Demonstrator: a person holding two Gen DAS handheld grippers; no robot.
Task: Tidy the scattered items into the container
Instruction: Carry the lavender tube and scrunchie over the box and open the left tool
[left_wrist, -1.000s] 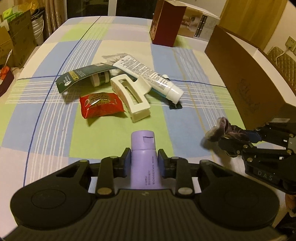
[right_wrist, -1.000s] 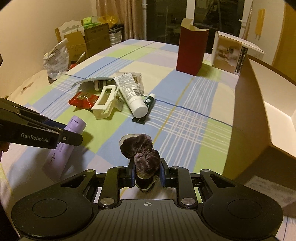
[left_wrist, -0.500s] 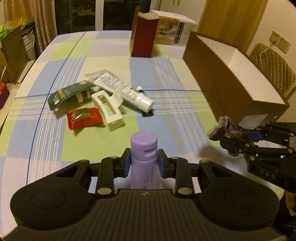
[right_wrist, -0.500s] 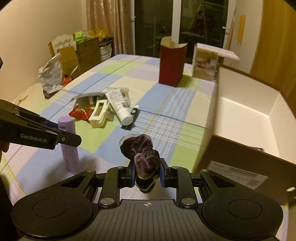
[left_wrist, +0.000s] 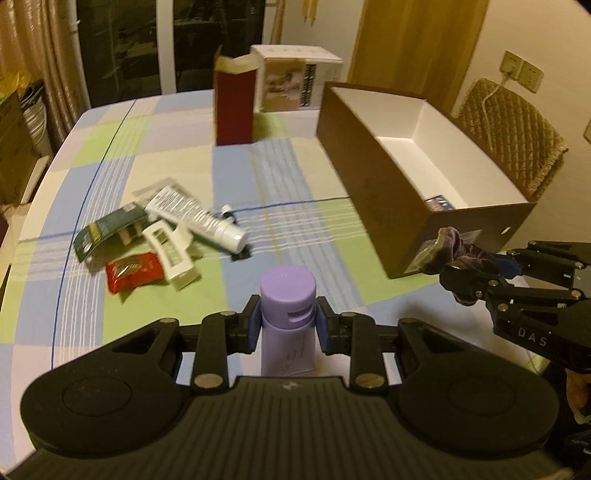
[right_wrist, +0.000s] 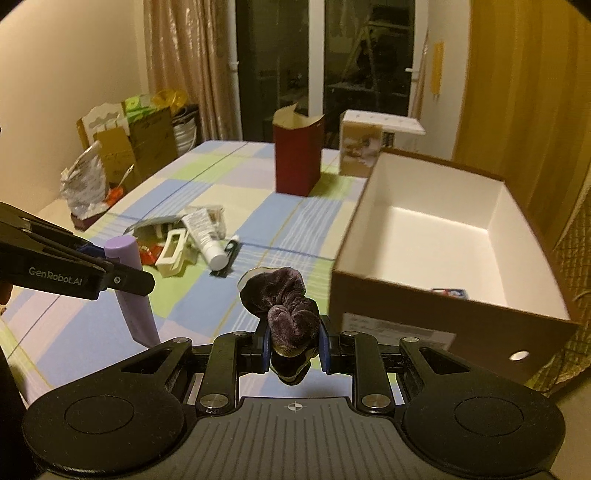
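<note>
The left gripper (left_wrist: 288, 325) clamps a purple bottle (left_wrist: 288, 314) upright; the right gripper (right_wrist: 293, 349) pinches a dark velvet scrunchie (right_wrist: 284, 299), both raised short of the cardboard box (right_wrist: 436, 221) at the desk's right edge. The soft scrunchie could snag the box's near wall. A checked cloth (left_wrist: 295, 166) covers the desk; curtains and dark windows stand behind.

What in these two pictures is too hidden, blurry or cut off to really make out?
- Left wrist view: the small blue item inside the brown cardboard box is mostly hidden by the box wall.
- Both views: print on the white tube is blurred and too small to read.
- Right wrist view: the lower end of the dark velvet scrunchie disappears behind the right gripper.
- Left wrist view: the lilac bottle's base is hidden behind the left gripper.
</note>
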